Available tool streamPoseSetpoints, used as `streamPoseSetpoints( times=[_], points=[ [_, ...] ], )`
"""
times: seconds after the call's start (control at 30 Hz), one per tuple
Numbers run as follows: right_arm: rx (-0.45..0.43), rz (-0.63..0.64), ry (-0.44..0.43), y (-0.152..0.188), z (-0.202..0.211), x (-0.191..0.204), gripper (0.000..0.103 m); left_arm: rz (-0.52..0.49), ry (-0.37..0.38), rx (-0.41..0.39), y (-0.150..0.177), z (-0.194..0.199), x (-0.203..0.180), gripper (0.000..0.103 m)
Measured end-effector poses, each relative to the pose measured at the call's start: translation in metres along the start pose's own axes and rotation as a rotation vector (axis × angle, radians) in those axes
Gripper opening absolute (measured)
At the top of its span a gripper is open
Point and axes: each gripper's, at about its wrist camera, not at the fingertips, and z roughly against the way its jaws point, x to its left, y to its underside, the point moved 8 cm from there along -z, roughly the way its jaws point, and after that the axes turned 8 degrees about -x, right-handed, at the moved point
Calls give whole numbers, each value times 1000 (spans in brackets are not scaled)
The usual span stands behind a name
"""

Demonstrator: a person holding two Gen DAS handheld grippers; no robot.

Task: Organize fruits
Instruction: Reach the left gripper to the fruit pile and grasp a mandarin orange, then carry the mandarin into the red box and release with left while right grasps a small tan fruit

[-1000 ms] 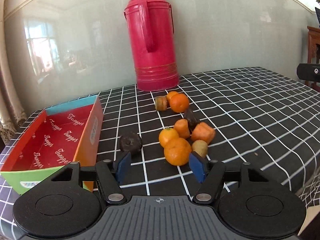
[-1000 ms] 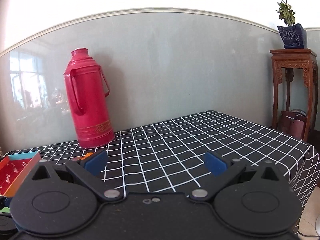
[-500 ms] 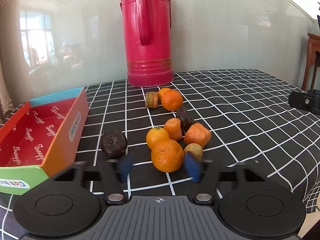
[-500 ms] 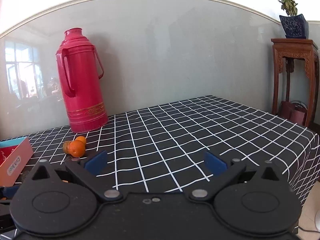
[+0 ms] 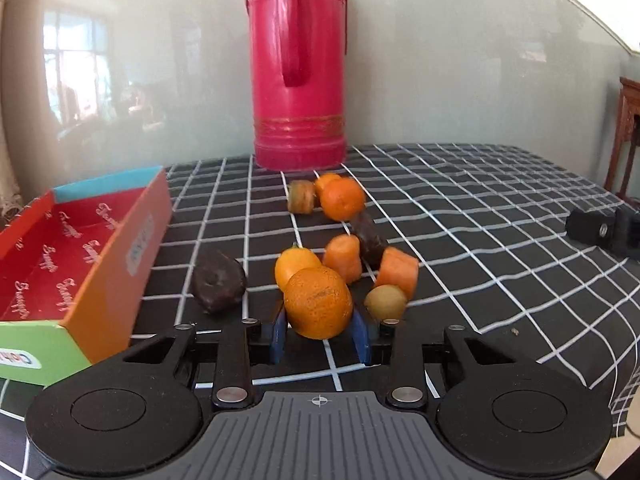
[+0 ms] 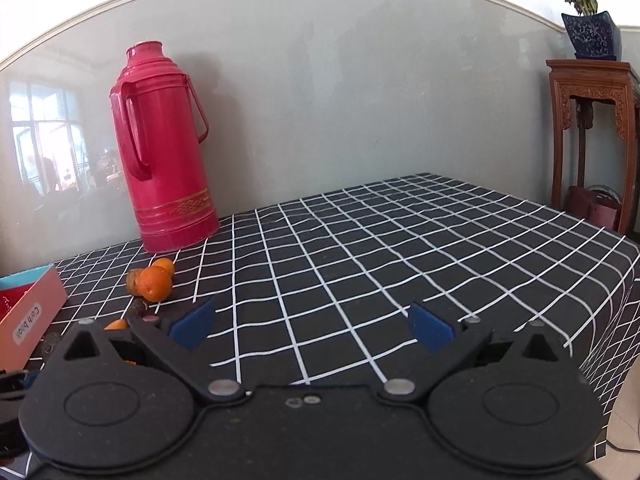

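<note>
In the left wrist view my left gripper point(image 5: 319, 338) is shut on a large orange point(image 5: 318, 302) at the near end of a fruit cluster on the checked tablecloth. Behind it lie a smaller orange point(image 5: 295, 263), two carrot pieces point(image 5: 398, 272), a yellow-green fruit point(image 5: 385, 302) and a dark fruit point(image 5: 218, 282) to the left. Farther back sits another orange point(image 5: 343, 199). A red-lined cardboard box point(image 5: 48, 256) stands at the left. My right gripper point(image 6: 310, 326) is open and empty over the cloth, with the far orange point(image 6: 154, 283) to its left.
A tall red thermos point(image 5: 298, 68) stands at the back against the wall. It also shows in the right wrist view point(image 6: 164, 148). A wooden stand point(image 6: 592, 136) with a potted plant is off the table's right side. The right gripper's body point(image 5: 604, 230) shows at right.
My left gripper moved forward to the fruit cluster and closed its fingers on the large orange. The right gripper dropped lower and turned a little, staying open.
</note>
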Motion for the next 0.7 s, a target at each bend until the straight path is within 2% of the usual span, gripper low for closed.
streamPoseSetpoints(
  times=[0.17, 0.33, 0.43, 0.57, 0.7],
  points=[
    [22, 0, -21, 5, -1, 6, 97, -47, -98, -94, -16, 16, 16, 34],
    [23, 23, -44, 8, 2, 17, 97, -21, -261, -149, -33, 31, 61, 35],
    [29, 39, -62, 10, 2, 26, 97, 40, -365, -119, -34, 32, 100, 35],
    [38, 57, -96, 13, 1, 40, 97, 155, -503, -27, -24, 28, 157, 35],
    [44, 87, -137, 18, 2, 59, 97, 217, -592, 19, -16, 30, 192, 35]
  ],
)
